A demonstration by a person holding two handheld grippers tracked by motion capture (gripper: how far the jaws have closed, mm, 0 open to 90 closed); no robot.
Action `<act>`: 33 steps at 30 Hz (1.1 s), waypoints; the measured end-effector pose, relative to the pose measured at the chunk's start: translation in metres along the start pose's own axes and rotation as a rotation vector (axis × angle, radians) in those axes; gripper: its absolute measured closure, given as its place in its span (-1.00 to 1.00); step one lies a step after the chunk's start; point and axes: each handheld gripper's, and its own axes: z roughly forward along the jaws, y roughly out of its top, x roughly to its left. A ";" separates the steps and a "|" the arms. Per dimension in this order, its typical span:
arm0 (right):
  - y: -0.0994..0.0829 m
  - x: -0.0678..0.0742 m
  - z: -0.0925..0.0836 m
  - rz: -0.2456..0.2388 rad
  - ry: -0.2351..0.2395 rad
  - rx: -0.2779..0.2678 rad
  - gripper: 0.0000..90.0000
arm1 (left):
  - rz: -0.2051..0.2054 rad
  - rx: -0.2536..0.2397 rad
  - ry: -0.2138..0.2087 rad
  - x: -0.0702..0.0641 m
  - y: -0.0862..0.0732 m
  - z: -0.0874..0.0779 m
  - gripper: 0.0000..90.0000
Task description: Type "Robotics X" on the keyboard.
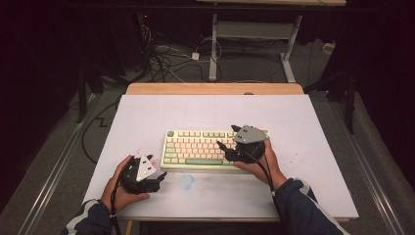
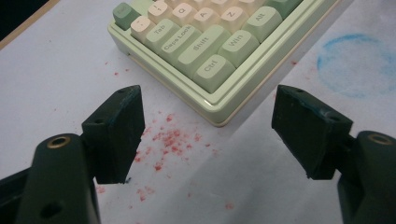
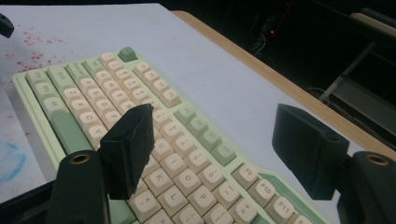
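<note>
The pale green keyboard with cream plastic keys (image 1: 205, 148) lies mid-table on the white sheet (image 1: 147, 112). Pressing a key cleanly probably calls for one jaw tip brought straight down on a single cap. The left gripper (image 2: 208, 135) rests on the sheet just off the keyboard's near-left corner, jaws wide apart and empty. The right gripper (image 3: 212, 149) hovers over the keyboard's right half, jaws spread, holding nothing.

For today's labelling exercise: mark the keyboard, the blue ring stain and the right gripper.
keyboard (image 1: 195, 148), high view, middle keys.
blue ring stain (image 2: 357, 65), left gripper view, its pale centre.
right gripper (image 3: 212, 151), right gripper view, between its jaws.
</note>
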 end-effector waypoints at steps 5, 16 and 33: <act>-0.006 0.002 -0.011 -0.015 -0.019 -0.009 -0.42 | 0.001 -0.001 0.002 0.000 0.000 0.000 -0.46; -0.024 0.001 -0.039 -0.032 -0.049 -0.029 -0.42 | -0.001 0.001 0.004 0.001 0.002 -0.001 -0.33; -0.061 0.003 -0.079 -0.042 -0.100 -0.027 -0.42 | -0.033 0.030 -0.061 -0.001 0.009 -0.004 0.58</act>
